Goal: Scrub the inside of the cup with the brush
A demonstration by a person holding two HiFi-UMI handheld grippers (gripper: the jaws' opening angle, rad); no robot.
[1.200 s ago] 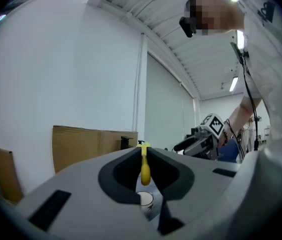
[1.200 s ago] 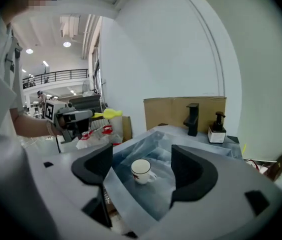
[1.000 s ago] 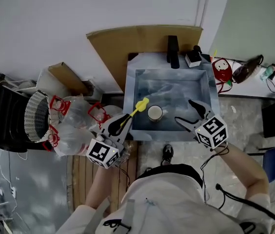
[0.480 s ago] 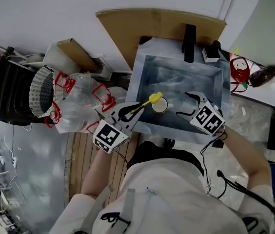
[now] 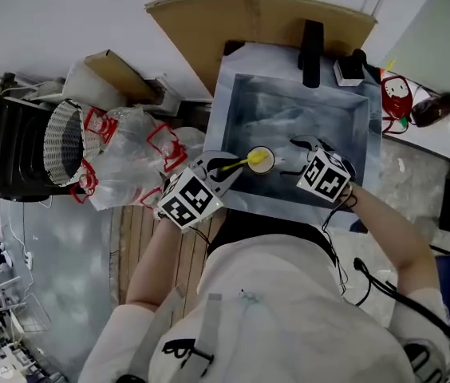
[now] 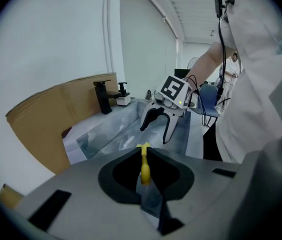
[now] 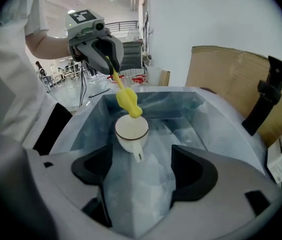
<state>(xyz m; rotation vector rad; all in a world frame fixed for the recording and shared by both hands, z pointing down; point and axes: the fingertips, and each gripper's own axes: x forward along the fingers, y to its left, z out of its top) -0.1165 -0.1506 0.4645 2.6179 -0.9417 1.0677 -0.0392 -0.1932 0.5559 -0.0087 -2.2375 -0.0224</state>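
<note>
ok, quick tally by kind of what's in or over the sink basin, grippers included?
Cup: 1
Brush: 1
Hand-held grippers: 2 (left hand-held gripper shut on the brush, right hand-held gripper open)
Total: 4

Left claw (image 5: 226, 166) was clamped shut on the handle of the yellow brush (image 5: 255, 158), jaws pointing right. Right claw (image 5: 291, 156) had its jaws spread wide with nothing gripped, pointing left. So the two faced each other, close but not touching. Both forearms were bare, reaching forward out of white sleeves, left forearm (image 5: 155, 254) and right forearm (image 5: 388, 234).
</note>
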